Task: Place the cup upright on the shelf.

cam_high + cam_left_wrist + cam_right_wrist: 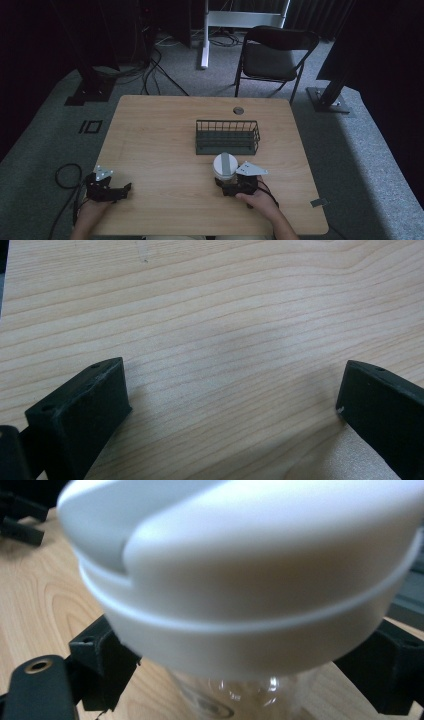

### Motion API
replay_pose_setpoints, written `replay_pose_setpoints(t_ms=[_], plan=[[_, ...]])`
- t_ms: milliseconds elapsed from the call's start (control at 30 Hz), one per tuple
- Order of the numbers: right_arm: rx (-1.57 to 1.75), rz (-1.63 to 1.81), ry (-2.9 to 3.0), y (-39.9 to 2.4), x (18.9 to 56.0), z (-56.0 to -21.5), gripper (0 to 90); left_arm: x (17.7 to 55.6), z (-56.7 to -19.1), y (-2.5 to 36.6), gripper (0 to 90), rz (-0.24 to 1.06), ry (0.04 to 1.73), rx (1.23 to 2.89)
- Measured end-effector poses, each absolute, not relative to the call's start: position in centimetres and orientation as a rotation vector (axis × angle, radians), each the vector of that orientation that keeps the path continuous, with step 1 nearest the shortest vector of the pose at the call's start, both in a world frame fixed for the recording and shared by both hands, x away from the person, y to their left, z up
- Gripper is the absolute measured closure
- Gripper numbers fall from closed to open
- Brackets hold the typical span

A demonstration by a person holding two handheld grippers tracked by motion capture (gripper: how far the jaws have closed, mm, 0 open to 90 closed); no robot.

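Closest to the lens in the right gripper view, a clear jar (240,690) with a broad white lid (250,580) stands between the right gripper's (231,186) two black jaws, which close against its glass body just under the lid; seen from the high view the jar (224,170) stands upright on the wooden table (160,145), near its front edge and right of centre, the person's right hand (257,197) behind the gripper; just beyond the jar sits a dark wire basket (227,136), apart from it; the left gripper (122,189) rests at the table's front left corner, held by the left hand (90,207); its jaws stand wide apart over bare wood in the left gripper view.
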State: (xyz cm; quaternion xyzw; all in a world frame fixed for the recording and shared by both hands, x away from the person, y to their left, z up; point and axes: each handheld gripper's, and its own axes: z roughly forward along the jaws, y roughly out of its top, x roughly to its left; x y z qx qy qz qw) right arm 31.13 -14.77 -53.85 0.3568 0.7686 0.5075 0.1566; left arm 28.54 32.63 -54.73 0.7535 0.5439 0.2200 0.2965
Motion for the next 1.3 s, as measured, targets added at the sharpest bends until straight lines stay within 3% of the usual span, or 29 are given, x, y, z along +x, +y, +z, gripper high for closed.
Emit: replay_pose_setpoints(t_ms=[700, 1300], plan=[[0.979, 1.386, 2.154, -13.9, 31.0, -53.8, 17.9, 28.5, -54.7, 32.6, 0.6, 0.585, 1.446, 2.004], [0.993, 1.382, 2.132, -14.4, 31.0, -53.0, 18.4, 28.5, -54.7, 32.6, 0.6, 0.585, 1.447, 2.004]])
